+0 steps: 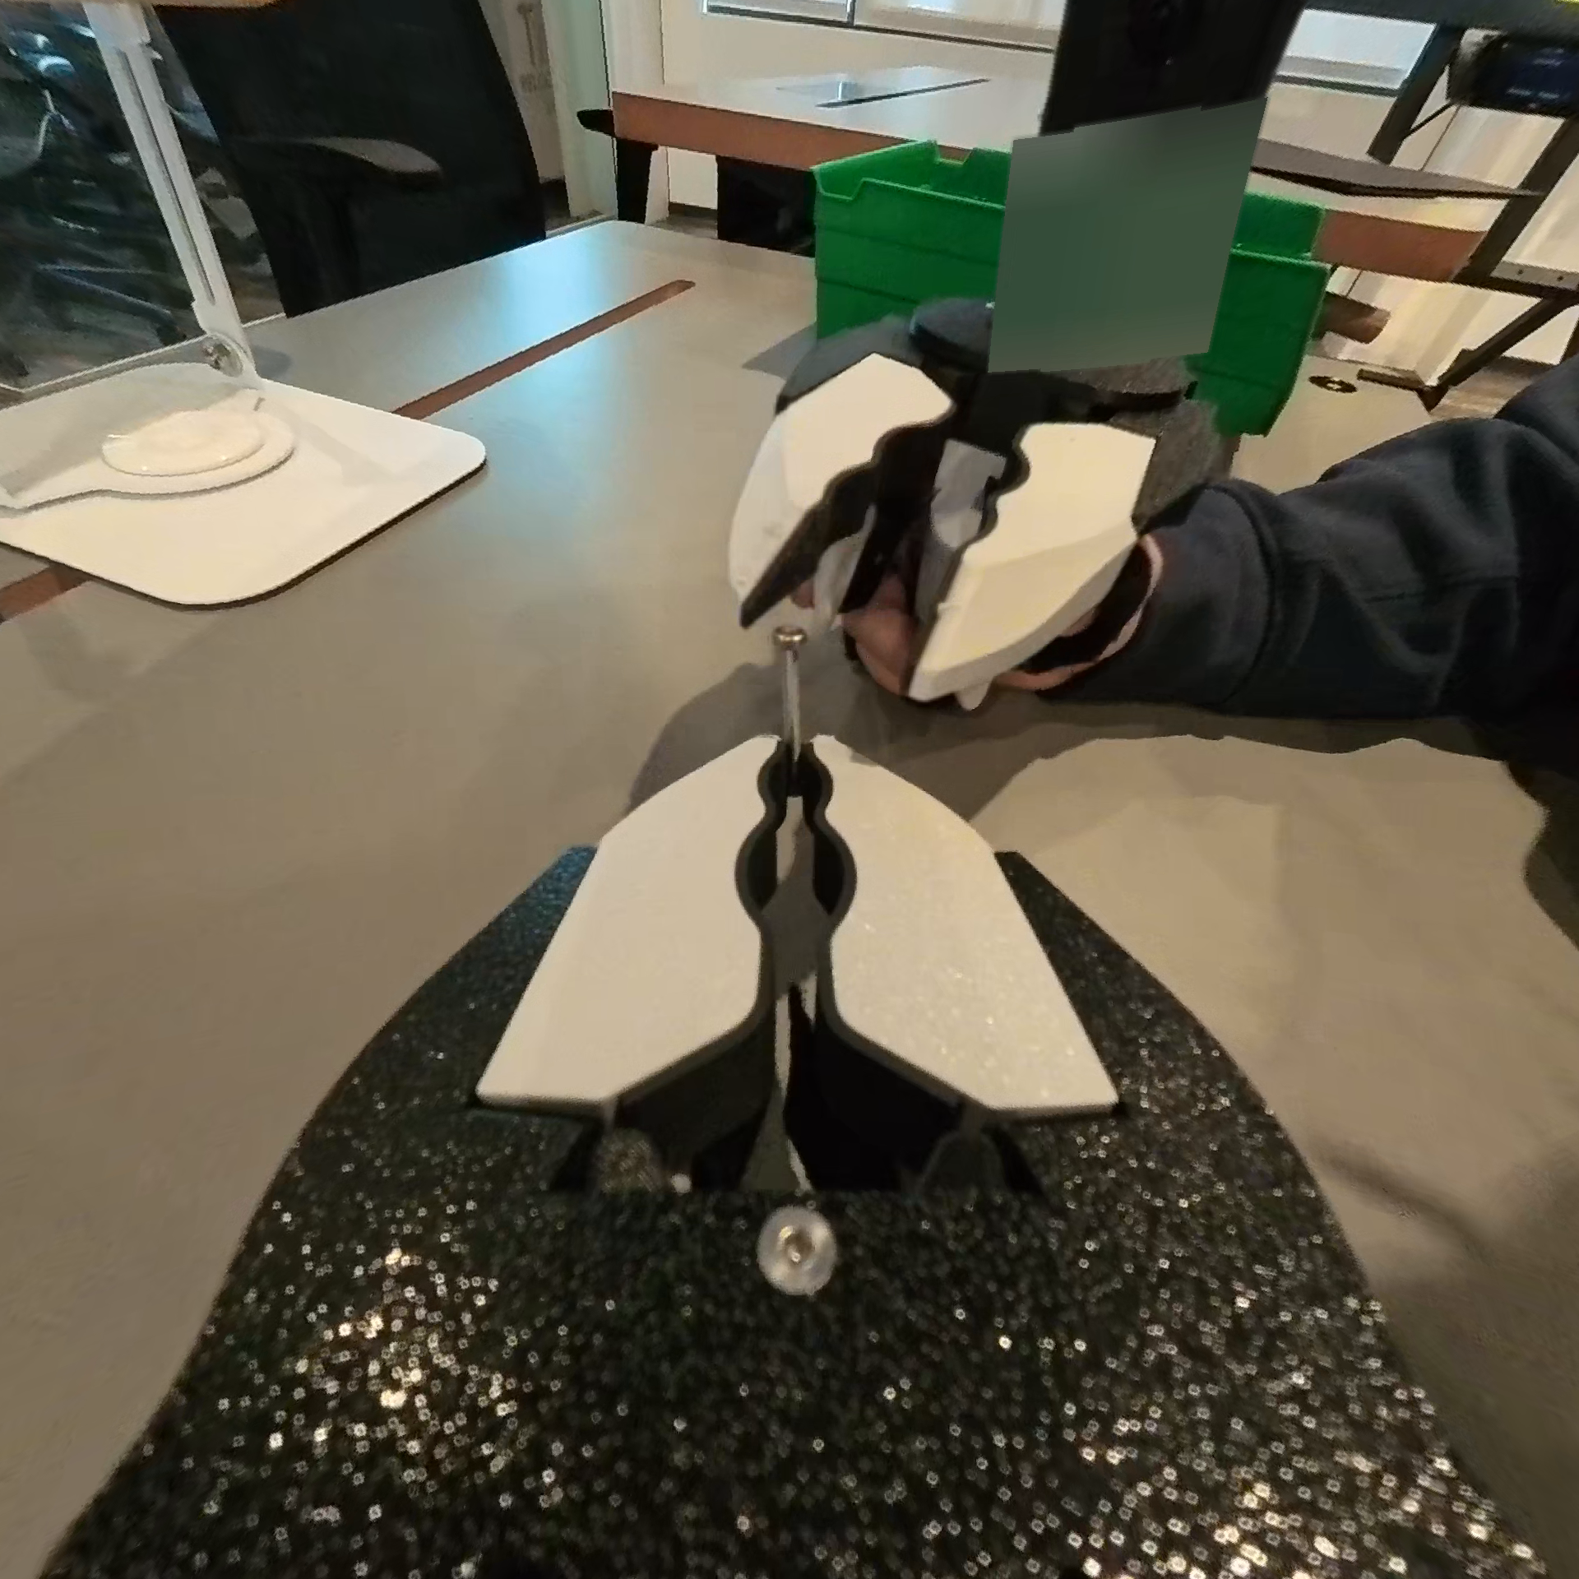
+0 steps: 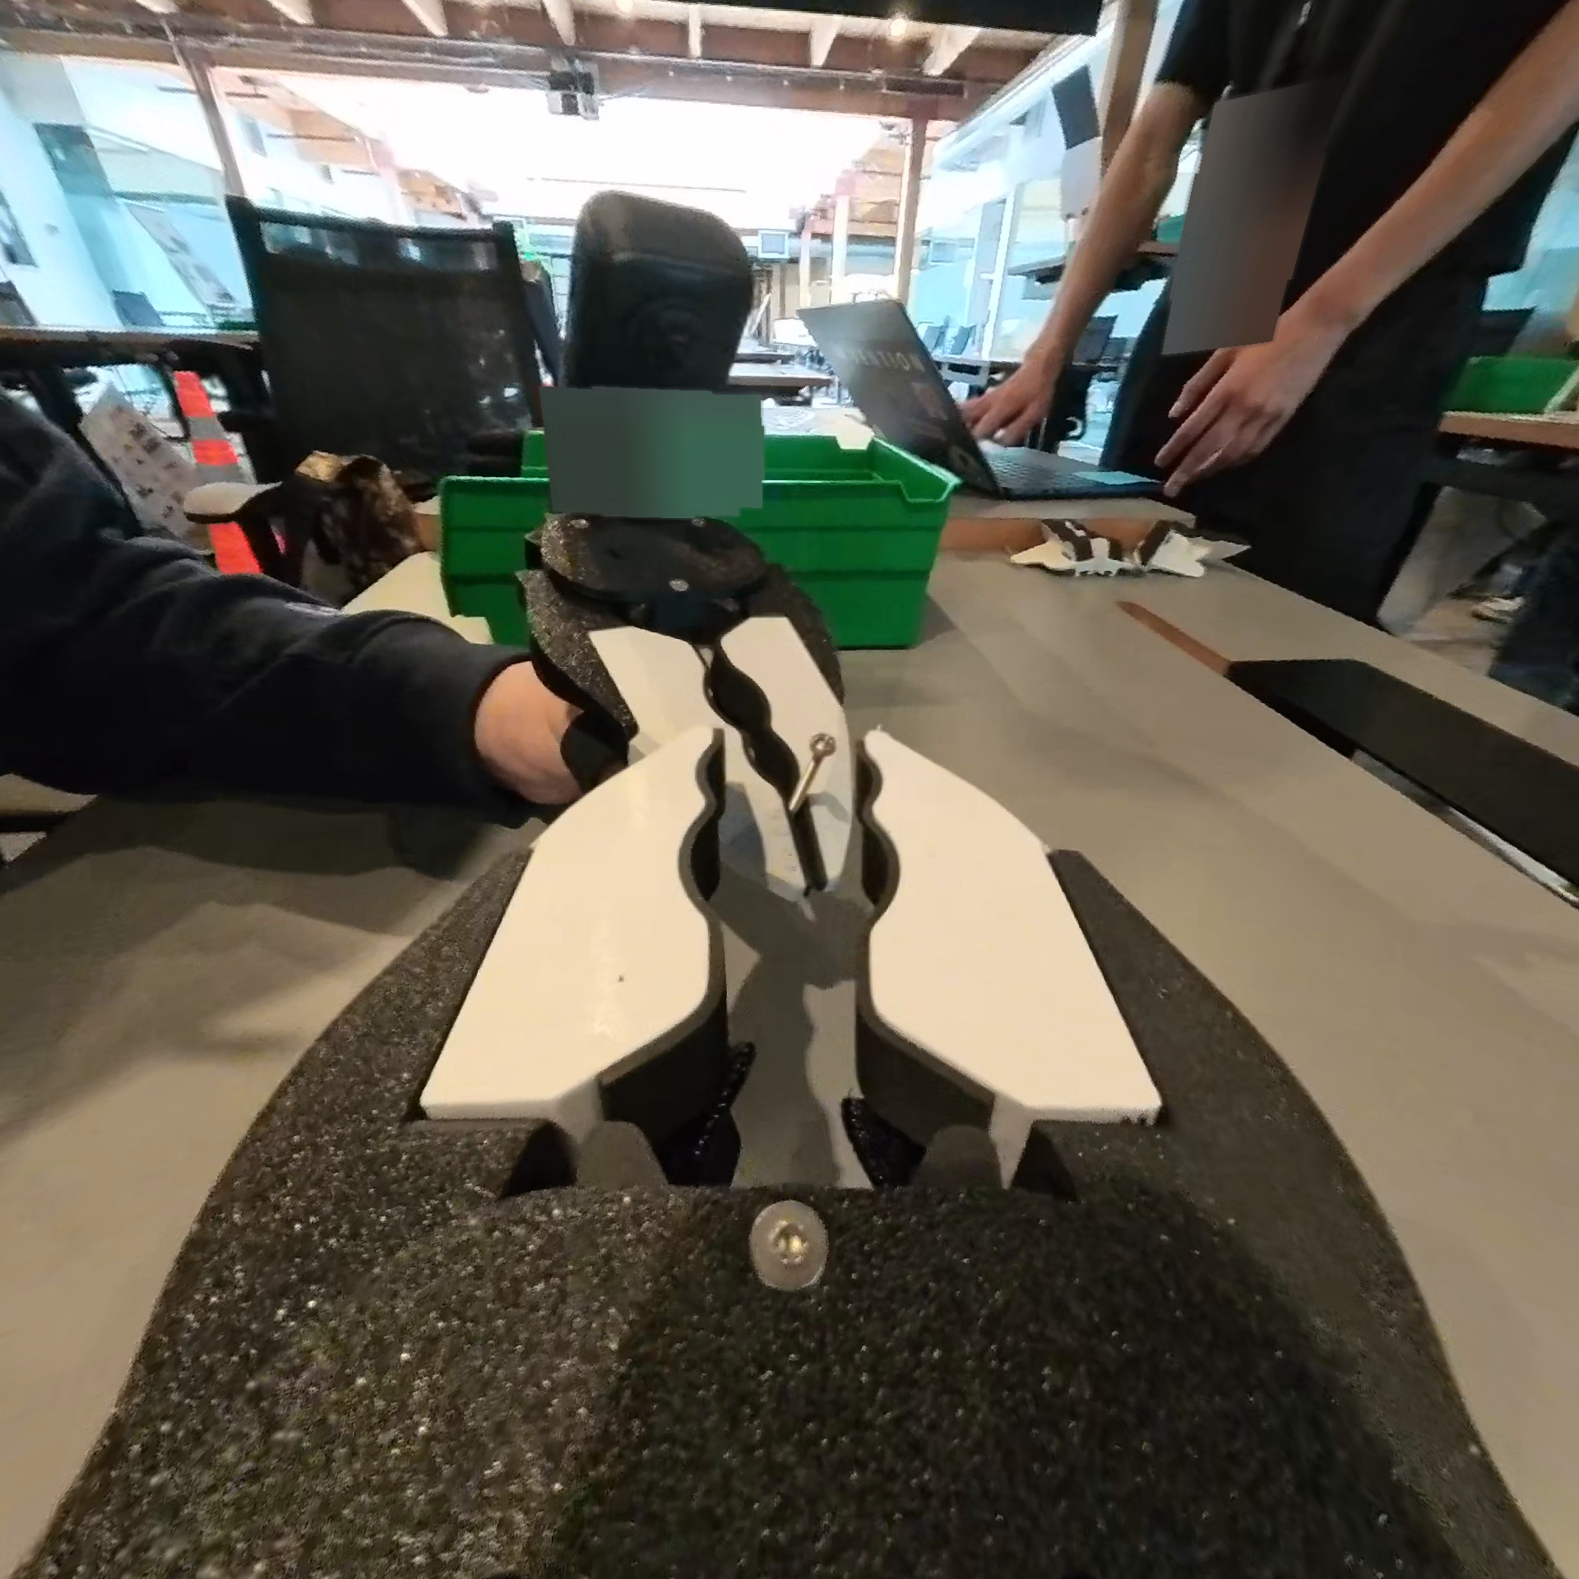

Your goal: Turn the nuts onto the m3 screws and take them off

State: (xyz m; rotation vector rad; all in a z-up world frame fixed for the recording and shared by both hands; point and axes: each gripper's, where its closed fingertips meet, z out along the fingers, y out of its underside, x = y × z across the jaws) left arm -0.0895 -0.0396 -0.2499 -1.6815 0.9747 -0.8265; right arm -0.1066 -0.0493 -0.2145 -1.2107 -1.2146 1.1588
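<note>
Being clamped at its threaded end between the smooth white, wavy-edged fingers of the left gripper point(image 1: 796, 752) is a slim bright-metal screw point(image 1: 791, 683), item one. Its long axis is being held upright, slightly tilted, the small round head uppermost, above the matte grey table point(image 1: 342, 769). Both pads are being pressed on the shank. Item two: the right gripper point(image 1: 842, 636), of the same white plates on a glittering black, grainy body, is being held just above and beyond the screw head, jaws parted and bare. It is being tilted downward toward the screw by a hand point(image 1: 889, 649) in a dark sleeve. Item three: a green plastic bin point(image 1: 889, 256) is being kept well behind the screw.
</note>
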